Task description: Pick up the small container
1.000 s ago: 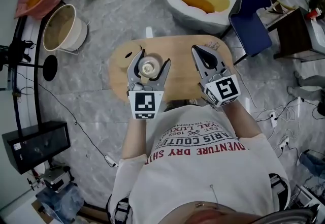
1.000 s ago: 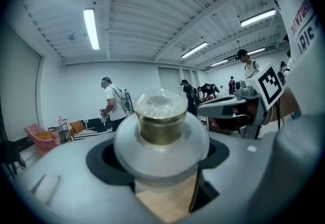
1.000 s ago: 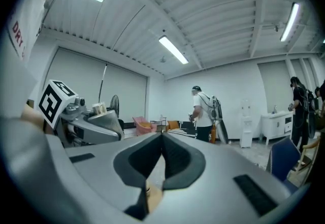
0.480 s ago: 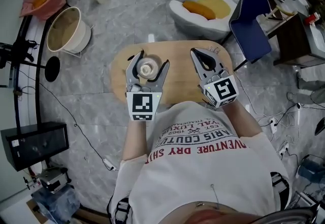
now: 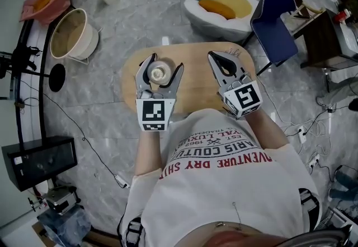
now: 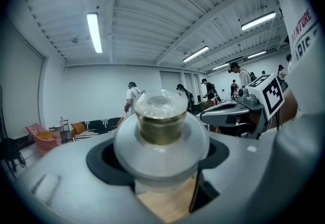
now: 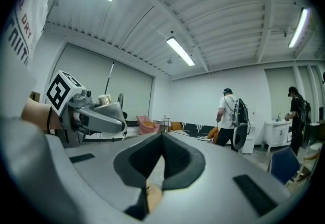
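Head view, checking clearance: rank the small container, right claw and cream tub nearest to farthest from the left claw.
1. small container, held in the left claw.
2. right claw, rightward over the table.
3. cream tub, far left, off the table.

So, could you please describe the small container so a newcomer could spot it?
Find the oval wooden table before the person. Over its left side, the left gripper clamps the small container: a round, clear pot with a brass-coloured band. The right gripper beside it is shut and empty.
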### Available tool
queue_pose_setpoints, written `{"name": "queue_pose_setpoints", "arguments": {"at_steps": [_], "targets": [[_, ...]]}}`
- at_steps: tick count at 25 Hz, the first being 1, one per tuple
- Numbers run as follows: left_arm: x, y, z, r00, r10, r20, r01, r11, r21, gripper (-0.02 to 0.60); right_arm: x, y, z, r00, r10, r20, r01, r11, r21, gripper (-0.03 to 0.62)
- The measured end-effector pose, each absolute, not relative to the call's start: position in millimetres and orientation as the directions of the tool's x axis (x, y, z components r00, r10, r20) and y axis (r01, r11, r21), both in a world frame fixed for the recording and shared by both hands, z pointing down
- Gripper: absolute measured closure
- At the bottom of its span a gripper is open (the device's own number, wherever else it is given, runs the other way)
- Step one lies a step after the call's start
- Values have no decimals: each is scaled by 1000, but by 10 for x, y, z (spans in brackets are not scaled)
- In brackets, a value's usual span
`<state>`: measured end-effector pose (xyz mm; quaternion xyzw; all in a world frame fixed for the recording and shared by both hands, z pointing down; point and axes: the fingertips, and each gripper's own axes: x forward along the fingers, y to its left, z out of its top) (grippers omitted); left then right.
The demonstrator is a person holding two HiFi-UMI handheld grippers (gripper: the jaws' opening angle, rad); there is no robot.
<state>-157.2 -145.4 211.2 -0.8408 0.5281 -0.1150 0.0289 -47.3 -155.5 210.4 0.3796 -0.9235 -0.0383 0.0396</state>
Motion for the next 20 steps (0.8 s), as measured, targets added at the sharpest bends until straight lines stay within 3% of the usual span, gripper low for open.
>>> {"name": "queue_pose_setpoints", "arguments": {"at_steps": [20], "targets": [[-1619,-1489,2179,425,-889,171,-877,-451,-163,239,-462,-1621,2225,-664,-743,86,-738,669,89,588]]}}
